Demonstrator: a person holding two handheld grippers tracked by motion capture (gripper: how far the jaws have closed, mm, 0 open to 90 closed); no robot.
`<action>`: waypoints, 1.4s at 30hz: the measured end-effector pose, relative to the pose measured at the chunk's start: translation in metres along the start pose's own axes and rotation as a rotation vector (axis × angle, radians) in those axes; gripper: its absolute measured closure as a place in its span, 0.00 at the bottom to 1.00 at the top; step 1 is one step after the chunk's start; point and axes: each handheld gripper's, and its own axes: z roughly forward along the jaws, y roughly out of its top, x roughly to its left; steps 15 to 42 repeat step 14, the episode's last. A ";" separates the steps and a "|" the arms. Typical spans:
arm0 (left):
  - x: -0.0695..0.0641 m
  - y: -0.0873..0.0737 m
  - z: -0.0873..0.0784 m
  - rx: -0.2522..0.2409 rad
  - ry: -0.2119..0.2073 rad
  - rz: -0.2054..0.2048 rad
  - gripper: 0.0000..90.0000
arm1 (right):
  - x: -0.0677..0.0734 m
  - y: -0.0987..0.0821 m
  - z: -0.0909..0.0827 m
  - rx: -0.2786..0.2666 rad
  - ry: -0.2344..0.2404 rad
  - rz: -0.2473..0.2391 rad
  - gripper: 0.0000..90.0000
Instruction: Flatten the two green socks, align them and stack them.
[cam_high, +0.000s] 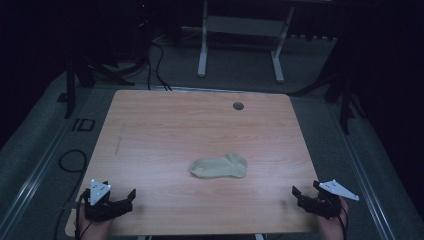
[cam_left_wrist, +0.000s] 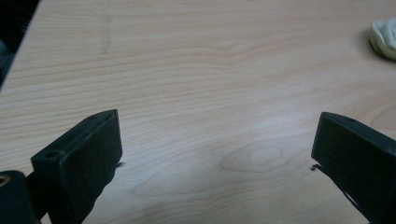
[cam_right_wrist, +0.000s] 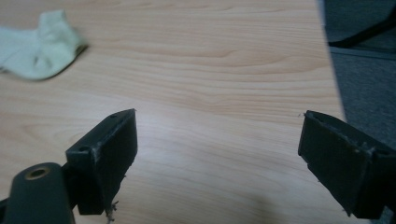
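Near edge first: left gripper (cam_high: 131, 196) sits at the table's (cam_high: 165, 120) front-left corner, jaws spread wide, nothing between them, bare wood ahead. Right gripper (cam_high: 296, 194) at the front-right corner, jaws likewise wide apart and empty. Both well apart from the target.

Mid-table, slightly toward the near side: one pale yellow-green ankle sock (cam_high: 219, 166), lying flat, cuff end toward the right and a bit bunched, toe end left. In the right gripper view the sock (cam_right_wrist: 39, 46) lies ahead to the left.

Handling guess: light, soft, limp, not fragile; will droop and fold when lifted. Best hold looks like the raised cuff edge, pinching the fabric. Far side: round grommet hole (cam_high: 238, 105).
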 end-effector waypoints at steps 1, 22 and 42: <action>0.001 -0.001 -0.001 -0.006 0.007 -0.010 0.02 | -0.002 -0.001 -0.001 -0.004 -0.011 0.010 0.13; 0.006 -0.013 -0.013 -0.076 0.083 -0.106 0.02 | -0.009 -0.009 -0.003 -0.030 -0.075 0.030 0.13; 0.006 -0.013 -0.013 -0.076 0.083 -0.106 0.02 | -0.009 -0.009 -0.003 -0.030 -0.075 0.030 0.13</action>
